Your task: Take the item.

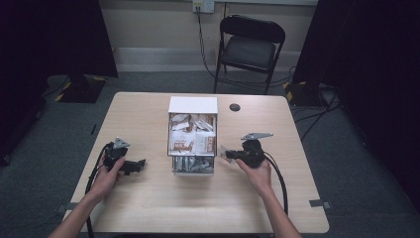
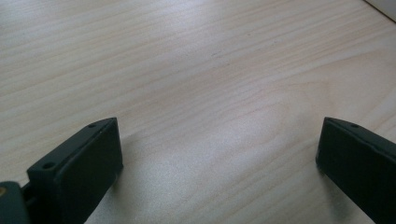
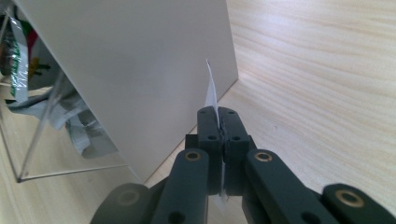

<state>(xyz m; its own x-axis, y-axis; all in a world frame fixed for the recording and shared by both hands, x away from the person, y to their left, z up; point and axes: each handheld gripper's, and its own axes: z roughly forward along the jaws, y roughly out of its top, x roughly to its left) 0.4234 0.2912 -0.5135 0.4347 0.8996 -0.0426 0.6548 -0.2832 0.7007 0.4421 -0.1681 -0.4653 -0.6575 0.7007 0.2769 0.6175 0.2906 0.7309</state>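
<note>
Right tongs (image 3: 218,116) clamped on a thin white packet (image 3: 211,88), just right of the box (image 1: 192,105) at table (image 1: 148,208) centre. Left tongs (image 2: 215,154) apart, empty, well left of box.

High view: dim, dark upper corners, table (image 1: 148,198) evenly lit. Gripper views: bright, soft shadows; near claw parts at bottom edge blurred.

Thin packet (image 3: 211,91), perhaps a sachet, half-hidden in tongs.

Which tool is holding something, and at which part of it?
The right tool pinches a thin white packet by its lower edge. The left tool holds nothing.
</note>
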